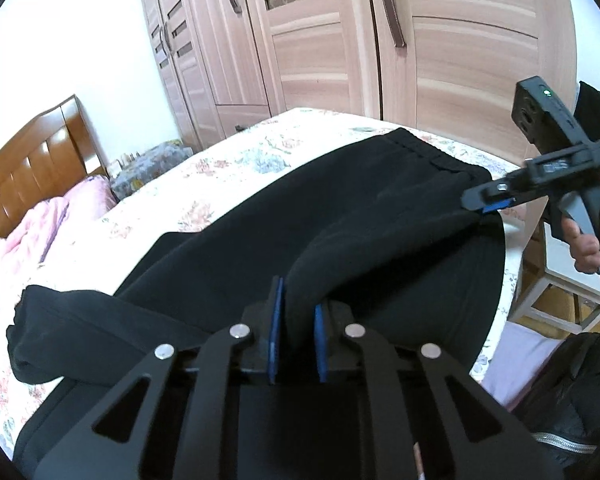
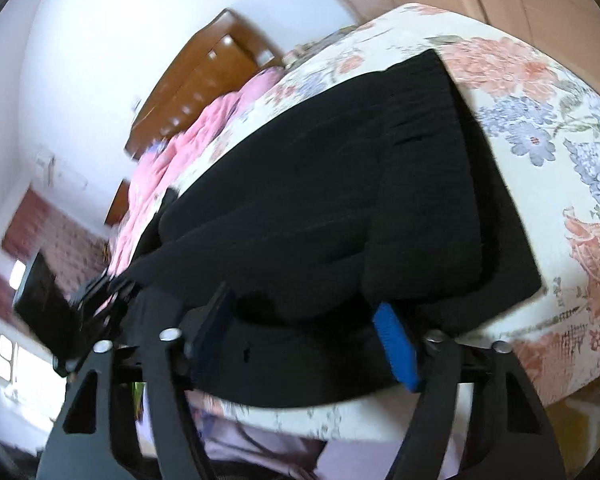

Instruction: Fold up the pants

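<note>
Black pants (image 1: 340,216) lie across the corner of a floral bedspread (image 1: 228,168), waistband toward the wardrobe. My left gripper (image 1: 298,320) is shut on a raised fold of the pants fabric between its blue pads. My right gripper (image 1: 486,200) sits at the pants' waist edge on the right; in its own view (image 2: 304,320) the jaws stand wide apart with the pants edge (image 2: 340,220) between them. The pants fill the middle of the right wrist view.
A wooden wardrobe (image 1: 380,40) stands behind the bed. A wooden headboard (image 1: 32,160) and pink quilt (image 1: 28,236) are at the left. A white stool (image 1: 560,280) stands at the right, beside the bed's edge.
</note>
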### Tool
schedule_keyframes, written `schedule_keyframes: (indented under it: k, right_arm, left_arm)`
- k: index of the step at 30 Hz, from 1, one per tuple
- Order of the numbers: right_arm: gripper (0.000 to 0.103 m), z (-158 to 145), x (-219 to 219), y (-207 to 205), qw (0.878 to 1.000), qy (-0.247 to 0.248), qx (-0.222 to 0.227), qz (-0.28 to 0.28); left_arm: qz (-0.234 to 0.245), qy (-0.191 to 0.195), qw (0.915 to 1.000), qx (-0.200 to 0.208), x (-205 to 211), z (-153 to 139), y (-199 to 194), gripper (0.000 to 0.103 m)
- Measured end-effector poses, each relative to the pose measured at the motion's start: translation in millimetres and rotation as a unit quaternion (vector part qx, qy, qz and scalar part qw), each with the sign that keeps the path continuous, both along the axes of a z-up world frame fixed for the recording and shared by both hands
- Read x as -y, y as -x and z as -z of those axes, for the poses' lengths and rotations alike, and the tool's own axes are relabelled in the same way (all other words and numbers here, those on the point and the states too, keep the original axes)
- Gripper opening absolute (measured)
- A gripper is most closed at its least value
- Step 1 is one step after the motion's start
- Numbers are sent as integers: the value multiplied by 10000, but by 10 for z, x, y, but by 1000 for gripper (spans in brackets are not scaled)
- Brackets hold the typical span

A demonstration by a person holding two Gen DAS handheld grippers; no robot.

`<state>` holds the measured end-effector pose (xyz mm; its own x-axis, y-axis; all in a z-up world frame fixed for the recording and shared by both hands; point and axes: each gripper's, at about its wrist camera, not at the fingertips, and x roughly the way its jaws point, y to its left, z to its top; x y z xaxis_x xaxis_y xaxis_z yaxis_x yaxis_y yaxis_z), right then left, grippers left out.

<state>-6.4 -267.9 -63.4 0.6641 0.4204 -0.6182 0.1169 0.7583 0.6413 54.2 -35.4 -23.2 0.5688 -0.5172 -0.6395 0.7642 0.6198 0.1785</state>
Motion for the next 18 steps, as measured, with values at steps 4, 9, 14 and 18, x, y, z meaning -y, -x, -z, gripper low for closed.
schedule_keyframes:
  k: [4, 9, 14, 18]
  right_arm:
    - [18, -40, 31, 67, 9996, 18, 217, 188]
    - [15, -251, 140, 300, 9976, 92, 640, 250]
    - [15, 57, 310, 232, 9997, -188, 119, 132]
    - [12, 212, 350, 249, 9994, -323, 6, 122]
  left_arm:
    - [34, -178, 9994, 306, -19, -65, 178, 13]
    - [292, -262, 9967, 710, 5, -292, 581, 12]
    - [539, -1144, 9912, 398, 140, 179, 674, 10]
    - [533, -1039, 9930, -151, 83, 416, 597, 10]
